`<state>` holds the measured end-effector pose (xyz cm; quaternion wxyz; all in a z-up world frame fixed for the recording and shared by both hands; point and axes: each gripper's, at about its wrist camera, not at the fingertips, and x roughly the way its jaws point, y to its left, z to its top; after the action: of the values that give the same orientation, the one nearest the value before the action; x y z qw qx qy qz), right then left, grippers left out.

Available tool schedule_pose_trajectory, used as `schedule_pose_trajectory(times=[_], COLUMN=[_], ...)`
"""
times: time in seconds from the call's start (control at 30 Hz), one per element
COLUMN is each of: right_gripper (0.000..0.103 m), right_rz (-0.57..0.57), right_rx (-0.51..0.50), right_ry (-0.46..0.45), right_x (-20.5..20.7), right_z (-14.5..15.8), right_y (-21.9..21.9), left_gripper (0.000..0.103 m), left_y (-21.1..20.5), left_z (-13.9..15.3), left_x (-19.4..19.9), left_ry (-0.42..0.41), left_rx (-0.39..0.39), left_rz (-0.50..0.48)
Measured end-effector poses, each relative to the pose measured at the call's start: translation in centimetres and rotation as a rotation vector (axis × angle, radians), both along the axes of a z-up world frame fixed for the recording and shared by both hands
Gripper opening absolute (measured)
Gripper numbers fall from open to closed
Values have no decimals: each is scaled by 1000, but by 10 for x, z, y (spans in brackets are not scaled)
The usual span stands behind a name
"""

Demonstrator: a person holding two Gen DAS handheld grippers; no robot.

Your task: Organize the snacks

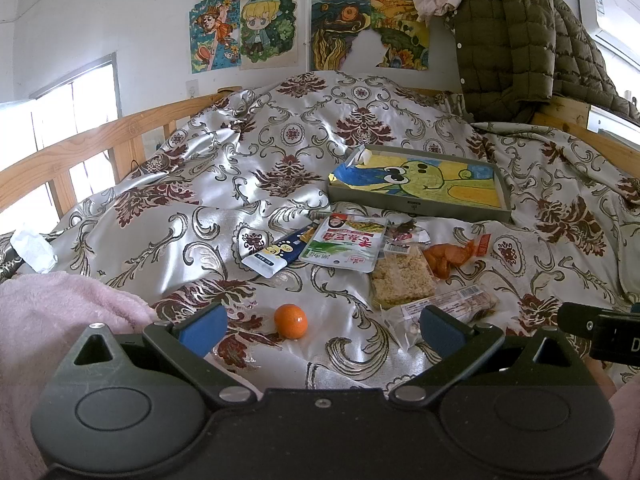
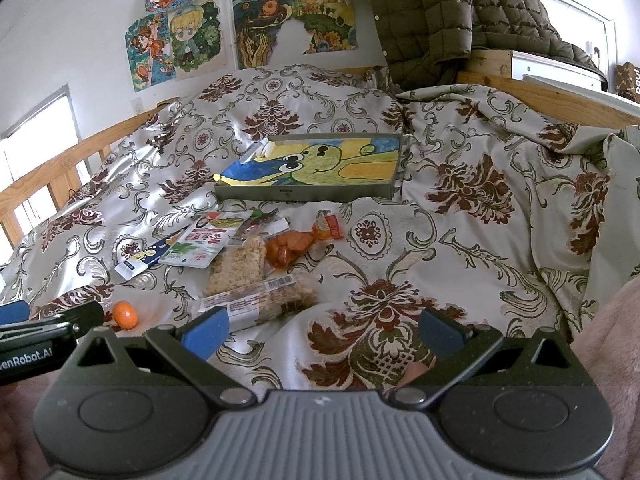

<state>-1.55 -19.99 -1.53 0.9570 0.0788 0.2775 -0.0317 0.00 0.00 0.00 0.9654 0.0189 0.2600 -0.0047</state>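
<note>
tray (image 1: pixel 420 200) at 1 o'clock — holds only a drawing (frog) | snack packets (image 1: pixel 360 256) heaped on bed at 12, orange (image 1: pixel 291 321) beside | left gripper (image 1: pixel 320 330), right gripper (image 2: pixel 322 332) — both wide open, empty, low over the bedspread

- Patterned satin bedspread (image 1: pixel 280 152) covers the bed, rumpled toward 12 o'clock
- Wooden bed rail (image 1: pixel 80 140) runs along 9 to 10 o'clock
- Coloured drawings (image 1: pixel 256 32) taped on the wall at 12 o'clock
- Olive quilted jacket (image 1: pixel 520 40) hangs at 1 o'clock
- Pink fleece (image 1: pixel 60 312) lies at 8 o'clock
- Bright window (image 2: pixel 36 136) at 9 o'clock
</note>
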Motion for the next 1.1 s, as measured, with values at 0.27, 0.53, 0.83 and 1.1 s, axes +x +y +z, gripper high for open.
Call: schedule_pose_trajectory(times=[0.27, 0.53, 0.83, 1.1], right_gripper=[103, 103, 103, 103], right_rz=[1, 28, 185, 316], right_rx=[1, 7, 98, 184], right_ry=[3, -6, 71, 205], right_x=[2, 7, 40, 83], right_z=[-1, 6, 5, -9], right_y=[-2, -1, -6, -8], left_gripper=[102, 102, 102, 102], left_y=[1, 8, 26, 49], left_z=[1, 9, 12, 7], left_x=[2, 22, 68, 133], left_ry=[11, 63, 232, 407], left_rx=[-9, -45, -119, -188], left_rz=[-4, -21, -80, -66])
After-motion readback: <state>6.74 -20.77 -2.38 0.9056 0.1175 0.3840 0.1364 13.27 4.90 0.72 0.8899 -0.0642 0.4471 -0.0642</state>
